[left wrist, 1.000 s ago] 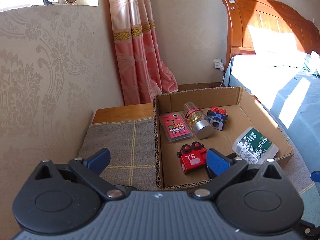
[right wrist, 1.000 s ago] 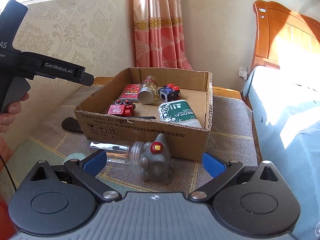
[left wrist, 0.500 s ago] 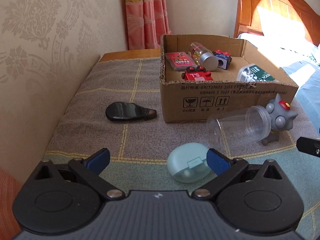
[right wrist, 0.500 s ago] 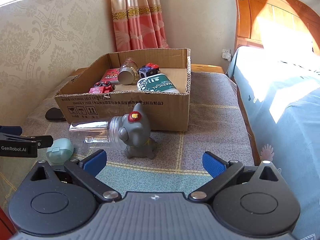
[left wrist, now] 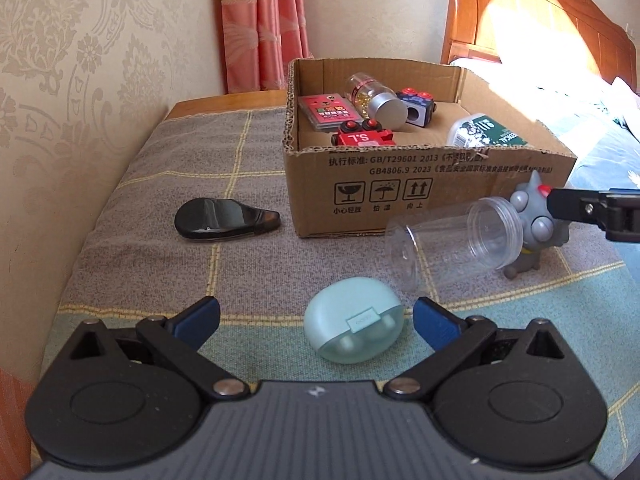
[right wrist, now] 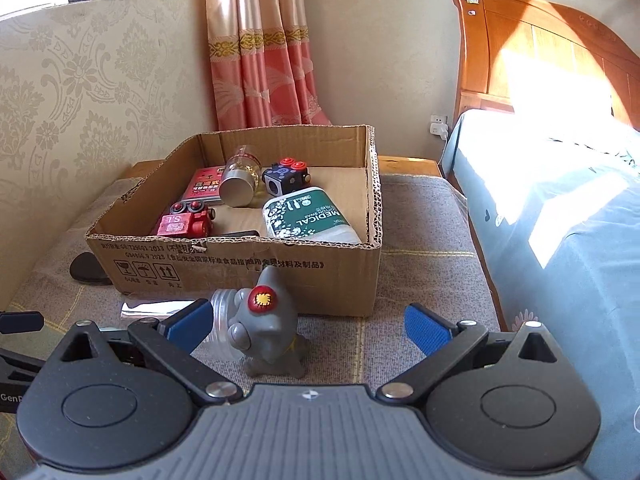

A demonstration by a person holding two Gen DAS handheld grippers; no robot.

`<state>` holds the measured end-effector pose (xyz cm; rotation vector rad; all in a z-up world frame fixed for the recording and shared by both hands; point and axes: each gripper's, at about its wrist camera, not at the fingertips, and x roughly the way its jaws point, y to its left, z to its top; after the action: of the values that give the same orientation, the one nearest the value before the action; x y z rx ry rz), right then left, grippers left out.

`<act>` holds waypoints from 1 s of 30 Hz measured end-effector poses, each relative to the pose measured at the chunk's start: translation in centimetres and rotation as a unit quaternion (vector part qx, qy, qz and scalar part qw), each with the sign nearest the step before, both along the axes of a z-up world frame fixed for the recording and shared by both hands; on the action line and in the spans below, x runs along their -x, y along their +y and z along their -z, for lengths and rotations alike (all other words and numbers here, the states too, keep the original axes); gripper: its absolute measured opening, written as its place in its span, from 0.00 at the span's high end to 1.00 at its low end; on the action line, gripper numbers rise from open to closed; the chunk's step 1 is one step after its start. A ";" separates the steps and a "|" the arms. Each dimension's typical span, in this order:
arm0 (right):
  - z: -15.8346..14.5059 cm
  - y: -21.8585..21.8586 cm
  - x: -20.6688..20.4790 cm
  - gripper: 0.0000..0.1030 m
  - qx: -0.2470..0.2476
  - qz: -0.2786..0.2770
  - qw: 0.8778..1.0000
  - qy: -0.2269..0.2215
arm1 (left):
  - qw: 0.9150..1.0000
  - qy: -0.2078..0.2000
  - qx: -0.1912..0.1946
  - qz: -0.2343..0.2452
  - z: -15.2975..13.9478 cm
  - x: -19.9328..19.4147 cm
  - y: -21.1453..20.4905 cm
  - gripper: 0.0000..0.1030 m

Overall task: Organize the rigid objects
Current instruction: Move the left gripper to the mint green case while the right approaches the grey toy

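Observation:
A cardboard box (left wrist: 400, 184) (right wrist: 240, 264) stands on the checked cloth and holds a red toy (left wrist: 362, 136), a silver-capped jar (left wrist: 376, 96), a red card pack, a dark cube and a green medical pack (right wrist: 308, 216). My left gripper (left wrist: 316, 320) is open around a mint earbud case (left wrist: 354, 330) on the cloth. My right gripper (right wrist: 308, 326) is open around a grey toy figure (right wrist: 266, 328), which also shows in the left wrist view (left wrist: 536, 220). A clear plastic jar (left wrist: 452, 240) lies on its side beside the figure.
A black flat case (left wrist: 224, 218) lies on the cloth left of the box. A wall runs along the left. A bed with a wooden headboard (right wrist: 560, 80) stands at the right. A pink curtain (right wrist: 260, 52) hangs behind the box.
Both grippers have come down and back from the box. The left one now straddles the earbud case; the right one has closed in on the grey figure.

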<state>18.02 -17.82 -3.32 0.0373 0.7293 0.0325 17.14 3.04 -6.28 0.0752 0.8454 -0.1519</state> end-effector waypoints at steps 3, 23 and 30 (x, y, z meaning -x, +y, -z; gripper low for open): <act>0.6 -0.1 -0.9 0.00 0.008 0.008 1.000 0.008 | 1.000 0.004 0.000 0.005 0.2 -0.2 -0.1 0.01; 1.2 -6.6 1.7 0.00 -0.010 0.051 0.999 0.003 | 1.000 0.009 -0.002 0.006 0.8 -0.4 -0.8 0.01; 2.0 -4.4 3.5 0.00 0.015 -0.036 0.999 0.000 | 1.000 0.015 0.002 -0.001 1.4 -0.7 -0.9 0.01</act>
<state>14.56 -22.22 -5.34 -0.0172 0.7303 0.0910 17.82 2.09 -7.65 0.0684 0.8745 -0.1538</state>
